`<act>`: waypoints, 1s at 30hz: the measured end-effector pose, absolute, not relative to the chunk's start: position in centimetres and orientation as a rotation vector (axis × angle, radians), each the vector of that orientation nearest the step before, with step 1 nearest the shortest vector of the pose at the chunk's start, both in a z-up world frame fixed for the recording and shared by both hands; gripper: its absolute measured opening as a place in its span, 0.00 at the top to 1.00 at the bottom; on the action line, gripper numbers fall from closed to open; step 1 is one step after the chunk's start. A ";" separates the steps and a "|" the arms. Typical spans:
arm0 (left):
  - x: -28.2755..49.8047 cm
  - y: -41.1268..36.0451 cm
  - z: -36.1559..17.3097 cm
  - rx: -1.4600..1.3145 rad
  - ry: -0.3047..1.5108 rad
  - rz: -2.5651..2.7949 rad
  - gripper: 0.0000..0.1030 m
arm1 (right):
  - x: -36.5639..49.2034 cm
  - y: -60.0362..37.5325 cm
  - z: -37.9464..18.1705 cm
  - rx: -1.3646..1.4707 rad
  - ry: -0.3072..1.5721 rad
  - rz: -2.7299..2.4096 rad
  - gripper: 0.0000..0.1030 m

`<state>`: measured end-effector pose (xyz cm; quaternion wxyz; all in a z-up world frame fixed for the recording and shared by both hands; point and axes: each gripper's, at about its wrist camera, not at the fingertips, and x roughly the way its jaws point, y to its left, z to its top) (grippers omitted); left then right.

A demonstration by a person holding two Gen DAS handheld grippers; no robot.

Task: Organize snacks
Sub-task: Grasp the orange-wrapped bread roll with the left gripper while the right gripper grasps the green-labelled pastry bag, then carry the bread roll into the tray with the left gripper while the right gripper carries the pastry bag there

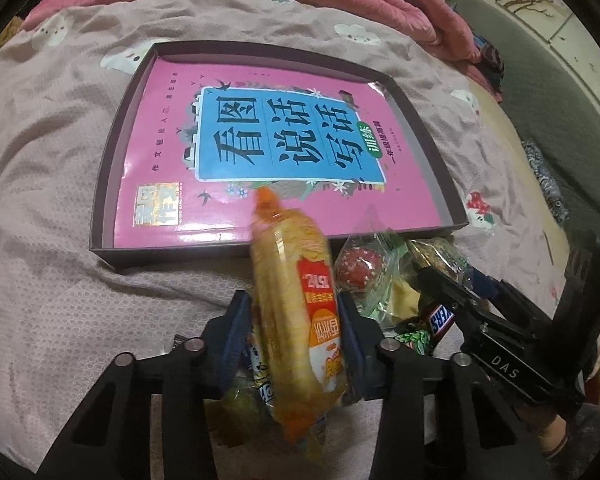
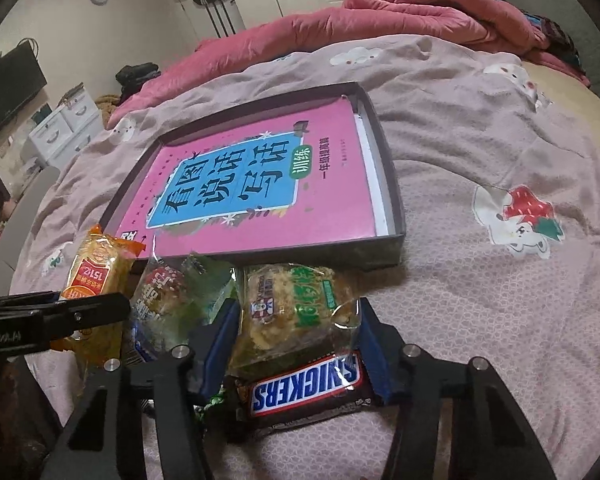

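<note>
Fingers, left wrist view: left gripper (image 1: 296, 340) is clamping an orange snack pack (image 1: 296, 304) over the bed (image 1: 60, 300), just before the dark box (image 1: 104, 184) holding a pink book (image 1: 172, 120) | right wrist view: right gripper (image 2: 296, 344) fingers are closing on a green-labelled snack pack (image 2: 292, 304), above a Snickers bar (image 2: 304, 388).

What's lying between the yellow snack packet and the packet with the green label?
A clear-wrapped snack with a red label lies between the yellow packet and the green-labelled packet. The right wrist view shows it best.
</note>
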<state>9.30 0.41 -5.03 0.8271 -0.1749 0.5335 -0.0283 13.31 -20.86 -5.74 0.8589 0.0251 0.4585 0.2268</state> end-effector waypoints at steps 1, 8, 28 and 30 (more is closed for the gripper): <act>9.2 0.5 -5.0 -0.377 1.133 -0.063 0.63 | 13.1 -21.1 -5.6 0.054 0.955 0.471 0.46; 8.5 1.7 -4.6 -0.439 1.129 -0.086 0.65 | 12.7 -22.3 -4.6 0.089 0.924 0.456 0.47; 7.3 4.4 -2.3 -0.513 1.055 -0.112 0.67 | 12.1 -22.1 -3.8 0.079 0.883 0.470 0.47; 7.2 4.6 -1.9 -0.513 1.044 -0.109 0.67 | 12.0 -22.0 -3.5 0.076 0.873 0.474 0.47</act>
